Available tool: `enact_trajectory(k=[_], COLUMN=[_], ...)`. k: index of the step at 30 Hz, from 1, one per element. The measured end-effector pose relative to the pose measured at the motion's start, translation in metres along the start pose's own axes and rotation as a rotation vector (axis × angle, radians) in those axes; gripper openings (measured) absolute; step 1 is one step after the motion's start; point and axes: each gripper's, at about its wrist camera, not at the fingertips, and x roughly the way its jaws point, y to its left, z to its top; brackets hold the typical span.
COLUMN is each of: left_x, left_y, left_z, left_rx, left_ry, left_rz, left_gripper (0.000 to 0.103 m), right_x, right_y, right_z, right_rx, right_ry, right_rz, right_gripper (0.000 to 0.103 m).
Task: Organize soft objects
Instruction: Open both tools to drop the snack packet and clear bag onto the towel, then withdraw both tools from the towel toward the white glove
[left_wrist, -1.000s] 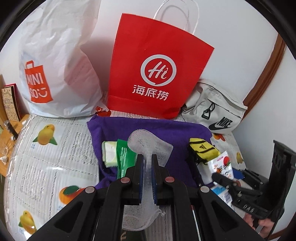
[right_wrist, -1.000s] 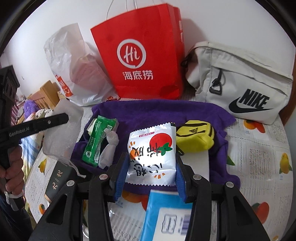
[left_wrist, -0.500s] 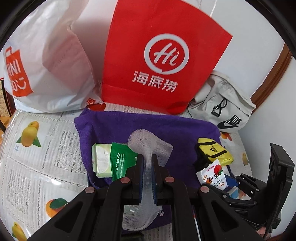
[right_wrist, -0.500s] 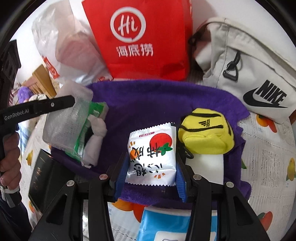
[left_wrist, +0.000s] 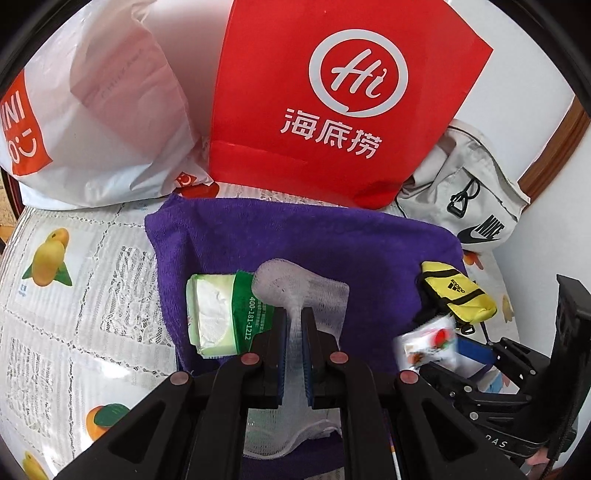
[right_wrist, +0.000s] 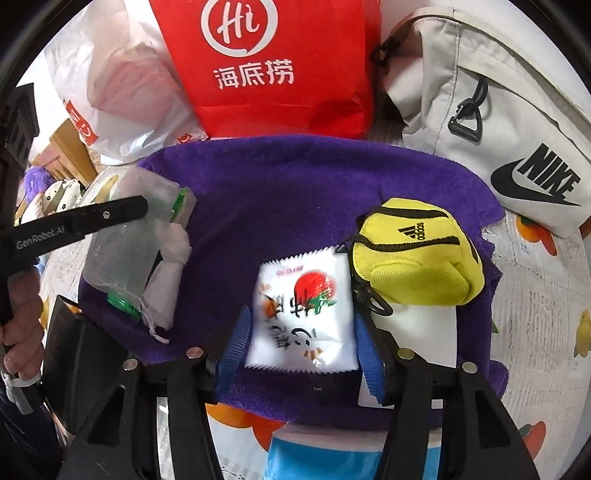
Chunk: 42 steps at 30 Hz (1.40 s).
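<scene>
Now left gripper (left_wrist: 293, 328) pinched tight on white mesh pouch (left_wrist: 301, 291) — right gripper (right_wrist: 301, 332) jaws opening, blue pads clear of snack packet (right_wrist: 301, 310) lying between them on purple towel (right_wrist: 295, 192).

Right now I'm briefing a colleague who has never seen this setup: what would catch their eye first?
The big red paper bag standing at the back, behind the purple towel. On the towel's right side, a bright yellow pouch lies beside a white snack packet, which sits between the right claw's opening jaws. The left claw pinches a white mesh bag.
</scene>
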Motion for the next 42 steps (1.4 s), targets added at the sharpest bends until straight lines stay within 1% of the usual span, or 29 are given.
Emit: enact_trajectory(k=[1,2,3,4,5,6,7,10,12,15,20,25,30,34,42], left_x=[0.0,0.0,-0.001,-0.001,-0.001,-0.003,-0.005,-0.014,-0.019,-0.031,-0.054,-0.083,-0.107,-0.125,-0.15], left_y=[0.0,-0.001,-0.002,-0.002,-0.003,-0.004,-0.004,-0.006,-0.006,-0.006,-0.007,-0.009,-0.016,-0.022,-0.025], left_z=[0.0,0.0,0.0,0.0,0.0,0.0,-0.001,-0.002,-0.003,-0.005,-0.014,-0.031,-0.058,-0.087,-0.135], left_rx=[0.005,0.013,0.017,0.022,0.029,0.037,0.045,0.058,0.061,0.066,0.065,0.063,0.076,0.098,0.097], left_ry=[-0.001,-0.002,-0.003,-0.003,-0.002,-0.006,-0.015,-0.031,-0.036,-0.048,-0.075,-0.097,-0.106,-0.102,-0.103], left_rz=[0.001,0.004,0.008,0.016,0.025,0.036,0.047,0.068,0.084,0.101,0.098,0.093,0.072,0.058,0.039], left_gripper=[0.008,0.009,0.013,0.023,0.029,0.038,0.045,0.056,0.058,0.059,0.061,0.061,0.061,0.061,0.061], right_x=[-0.001,-0.001,-0.003,-0.005,-0.008,-0.011,-0.014,-0.026,-0.032,-0.043,-0.068,-0.094,-0.119,-0.136,-0.155], right_y=[0.0,0.0,0.0,0.0,0.0,0.0,0.0,-0.001,-0.001,0.003,0.008,0.015,0.023,0.031,0.041], right_z=[0.0,0.0,0.0,0.0,0.0,-0.001,-0.001,-0.004,-0.006,-0.01,-0.024,-0.05,-0.08,-0.106,-0.163], right_rx=[-0.002,0.0,0.007,0.018,0.026,0.03,0.038,0.057,0.058,0.05,0.042,0.048,0.055,0.048,0.07], right_ry=[-0.003,-0.007,-0.014,-0.025,-0.034,-0.039,-0.046,-0.077,-0.086,-0.104,-0.142,-0.181,-0.211,-0.224,-0.229], right_rz=[-0.001,0.001,0.007,0.015,0.025,0.033,0.04,0.054,0.062,0.046,0.043,0.051,0.081,0.087,0.102], right_gripper=[0.061,0.063,0.063,0.063,0.064,0.064,0.064,0.064,0.064,0.064,0.064,0.064,0.064,0.064,0.063])
